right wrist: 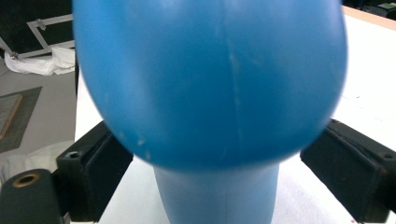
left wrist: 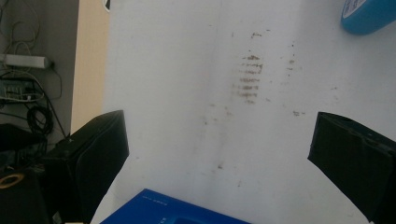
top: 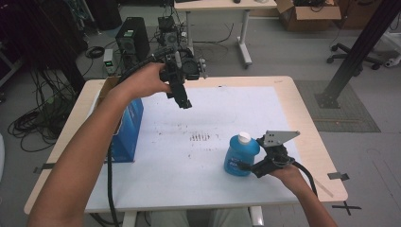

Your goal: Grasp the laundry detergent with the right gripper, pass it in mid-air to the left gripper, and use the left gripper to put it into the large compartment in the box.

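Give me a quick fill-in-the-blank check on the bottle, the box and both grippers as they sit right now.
1. The blue bottle has a cap coloured ____.
2. The bottle stands between the jaws of the ____ gripper.
3. The blue box stands near the table's ____ edge in the high view.
4. The left gripper, held above the table, has its jaws ____.

Missing words: white; right; left; open

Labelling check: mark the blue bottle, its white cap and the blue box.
blue bottle (top: 239, 158), high view, middle of its body.
white cap (top: 244, 137), high view, its top.
blue box (top: 129, 137), high view, its long blue side face.
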